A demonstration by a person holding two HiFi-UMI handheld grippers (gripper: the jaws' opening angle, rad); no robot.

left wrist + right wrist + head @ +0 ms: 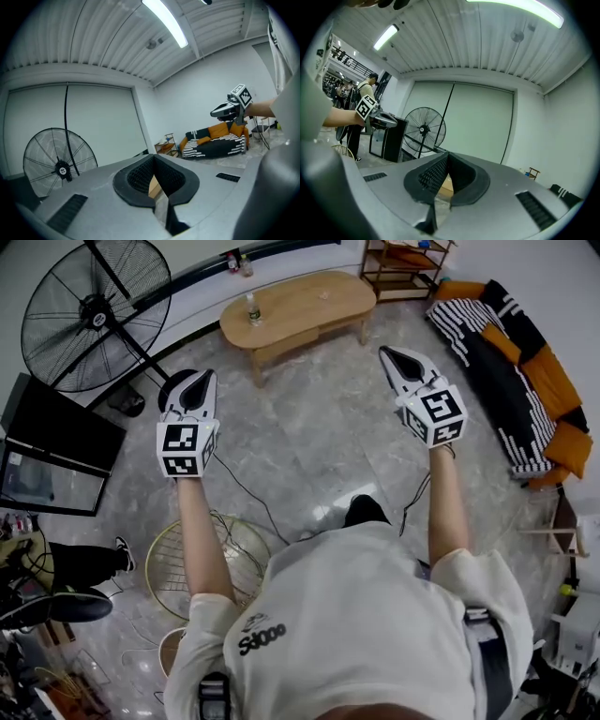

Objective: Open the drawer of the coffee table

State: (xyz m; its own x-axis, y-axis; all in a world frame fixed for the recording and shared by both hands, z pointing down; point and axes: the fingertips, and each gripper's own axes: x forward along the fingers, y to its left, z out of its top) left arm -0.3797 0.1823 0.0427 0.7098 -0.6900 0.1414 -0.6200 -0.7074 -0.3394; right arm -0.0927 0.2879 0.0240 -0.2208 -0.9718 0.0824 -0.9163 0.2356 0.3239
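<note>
The person's white shirt [361, 615] fills the bottom of the head view, with both bare forearms reaching forward from it. Ahead, at the top of that view, the oval wooden desk [309, 301] stands on the grey marbled floor [309, 446], and its drawer [284, 342] sits flush under the top, shut. A small bottle [252, 309] stands upright on the desk's left part. The left gripper [203, 378] and right gripper [387, 352] are held roughly level over the floor, well apart from each other and both well short of the desk, pointing toward it. Each gripper's own view shows its black fingers [136, 180] pressed together at the tips with nothing between them; only a sliver of the desk's wood shows through the gap behind the tips. Left of the desk a large black standing fan [94, 307] stands, with a dark cabinet [58, 442] nearer the person. A round wire basket [178, 563] rests on the floor beside the person's left arm. To the right, a black sofa [506, 381] with orange and striped cushions stands along the wall, and a wooden shelf [405, 261] stands behind the desk's right end.
</note>
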